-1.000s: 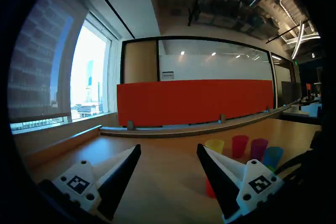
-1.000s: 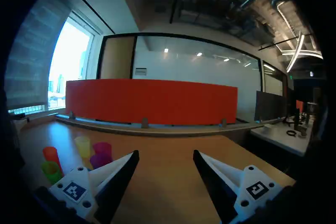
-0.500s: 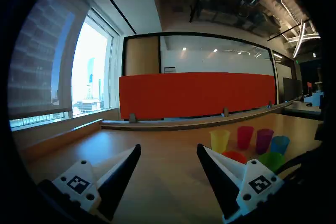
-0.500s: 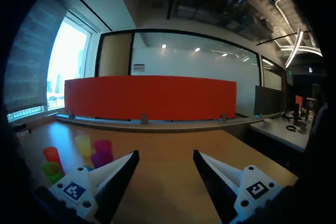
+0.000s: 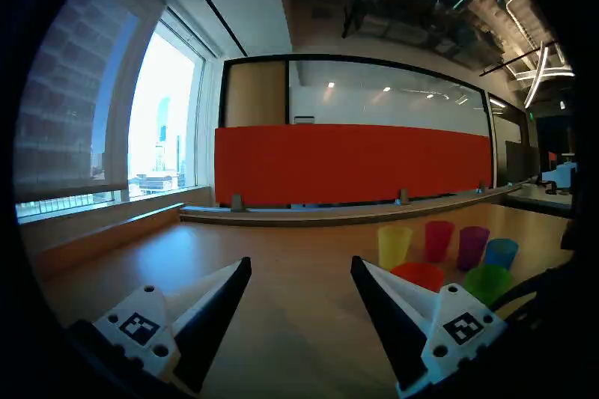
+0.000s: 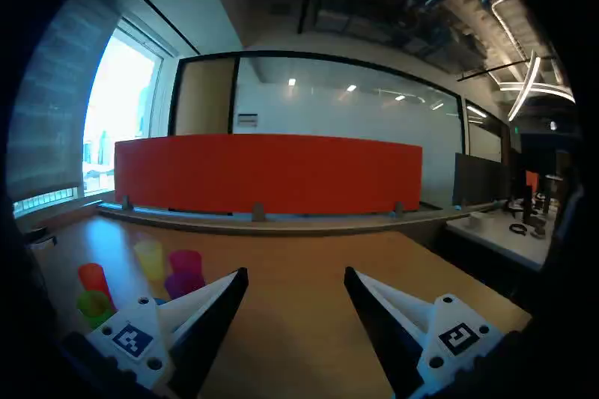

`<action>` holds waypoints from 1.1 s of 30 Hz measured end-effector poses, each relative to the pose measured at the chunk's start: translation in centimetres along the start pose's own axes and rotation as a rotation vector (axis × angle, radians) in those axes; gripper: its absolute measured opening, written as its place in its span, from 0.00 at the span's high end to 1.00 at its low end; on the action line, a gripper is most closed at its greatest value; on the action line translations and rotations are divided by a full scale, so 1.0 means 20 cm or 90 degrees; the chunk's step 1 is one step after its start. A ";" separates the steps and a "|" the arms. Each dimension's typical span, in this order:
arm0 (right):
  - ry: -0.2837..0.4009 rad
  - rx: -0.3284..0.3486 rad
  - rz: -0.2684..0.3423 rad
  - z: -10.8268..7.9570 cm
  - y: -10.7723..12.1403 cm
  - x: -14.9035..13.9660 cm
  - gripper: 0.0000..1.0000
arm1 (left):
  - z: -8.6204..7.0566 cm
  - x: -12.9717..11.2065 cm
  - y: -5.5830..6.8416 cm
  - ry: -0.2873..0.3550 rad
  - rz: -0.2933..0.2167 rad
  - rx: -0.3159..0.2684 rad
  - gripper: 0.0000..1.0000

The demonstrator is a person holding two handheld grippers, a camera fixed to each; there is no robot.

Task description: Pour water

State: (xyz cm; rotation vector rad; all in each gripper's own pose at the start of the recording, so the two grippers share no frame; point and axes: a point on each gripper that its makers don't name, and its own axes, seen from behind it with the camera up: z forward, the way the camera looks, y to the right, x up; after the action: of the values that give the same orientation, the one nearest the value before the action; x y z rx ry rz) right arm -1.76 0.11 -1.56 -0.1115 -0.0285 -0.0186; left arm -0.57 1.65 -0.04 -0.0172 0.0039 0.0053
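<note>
fingers of the left gripper [image 5: 300, 260] stand wide apart in the left gripper view, holding nothing, with the wooden table [image 5: 299, 317] showing between them. six plastic cups stand upright in a cluster ahead and to the right of the gripper. the orange cup [image 5: 418, 276] is nearest, just past the tip of the right-hand finger, and the green cup [image 5: 487, 283] is beside it, farther right. behind these runs a row: yellow cup [image 5: 394, 246], pink cup [image 5: 439, 240], purple cup [image 5: 472, 246] and blue cup [image 5: 500, 252], from nearer the gripper's line outward. whether any cup holds water cannot be told. straight ahead, at the table's far edge, an orange partition [image 5: 352, 163] stands upright, and a bright window [image 5: 161, 141] lies off to the left.

in the right gripper view the right gripper [image 6: 296, 272] is also spread wide and grips nothing. the same cluster sits ahead and to its left: the orange cup [image 6: 93, 278] and green cup [image 6: 93, 303] farthest left, the yellow cup [image 6: 150, 258] and pink cup [image 6: 185, 260] closer to the left-hand finger, and the purple cup [image 6: 178, 283] just behind that finger's edge. far off to the right stands a white desk [image 6: 498, 233].
</note>
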 end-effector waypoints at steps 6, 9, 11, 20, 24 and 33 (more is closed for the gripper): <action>0.000 -0.002 -0.003 0.00 0.01 0.00 0.00 | 0.00 0.00 0.01 0.001 -0.004 -0.004 0.01; -0.001 -0.001 -0.001 0.00 0.01 0.00 0.00 | 0.00 0.00 0.01 0.001 -0.003 -0.005 0.01; 0.000 -0.002 0.000 0.00 0.01 0.00 0.00 | 0.00 0.00 0.00 0.001 -0.003 -0.004 0.01; 0.003 -0.004 0.000 -0.01 0.03 0.01 0.00 | -0.01 0.00 -0.02 0.001 -0.003 0.001 0.01; 0.002 0.000 -0.001 -0.01 0.02 0.00 0.00 | -0.01 0.00 -0.02 -0.001 -0.004 0.001 0.01; 0.015 0.002 -0.012 -0.01 0.02 0.02 0.00 | -0.01 0.00 -0.01 -0.001 -0.003 0.001 0.01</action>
State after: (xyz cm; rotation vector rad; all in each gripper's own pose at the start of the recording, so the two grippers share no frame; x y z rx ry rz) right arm -1.34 0.42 -1.78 -0.1086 -0.0059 -0.0394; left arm -0.57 1.37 -0.18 -0.0156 0.0028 0.0007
